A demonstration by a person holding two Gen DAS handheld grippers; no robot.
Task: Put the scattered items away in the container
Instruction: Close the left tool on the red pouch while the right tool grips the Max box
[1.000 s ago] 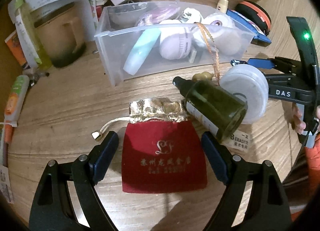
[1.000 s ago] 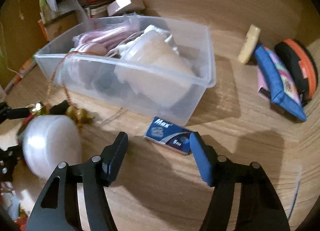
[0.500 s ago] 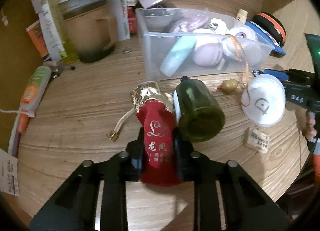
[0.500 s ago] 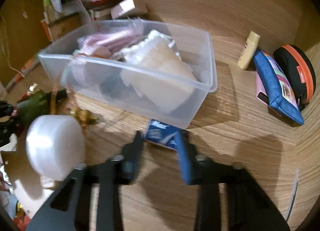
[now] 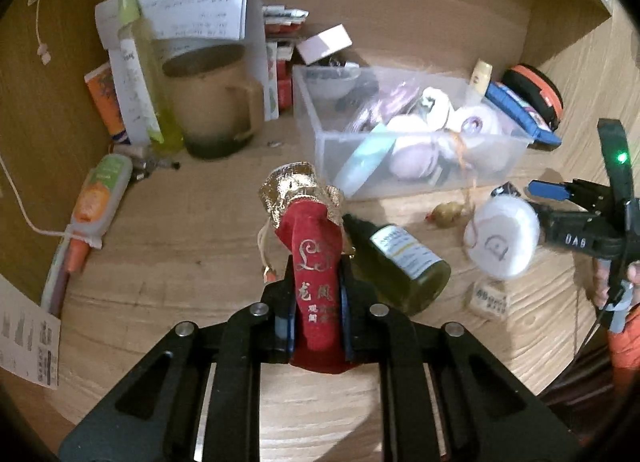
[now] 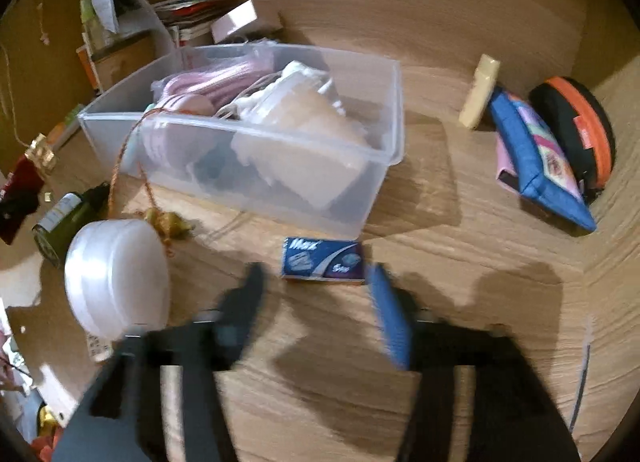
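Observation:
My left gripper [image 5: 316, 294] is shut on a red velvet pouch [image 5: 316, 262] with a gold top and holds it up above the wooden table. The clear plastic container [image 5: 320, 134], holding several items, stands beyond it and also shows in the right wrist view [image 6: 392, 114]. A green glass bottle [image 5: 400, 266] lies just right of the pouch. My right gripper [image 6: 316, 286] is open, blurred, just short of a small blue box [image 6: 324, 260] by the container's front wall. A white round jar [image 6: 116, 274] lies to its left.
A tan mug [image 5: 212, 102], a yellow-green bottle [image 5: 148, 74] and papers stand at the back left. A tube [image 5: 96, 198] lies at the left. A blue pouch [image 6: 536, 158], an orange-black case [image 6: 580, 134] and a cream tube [image 6: 478, 92] lie right of the container.
My left gripper shut on the red pouch and lifted it off the table. My right gripper closed near the blue box, then opened again and drew back a little.

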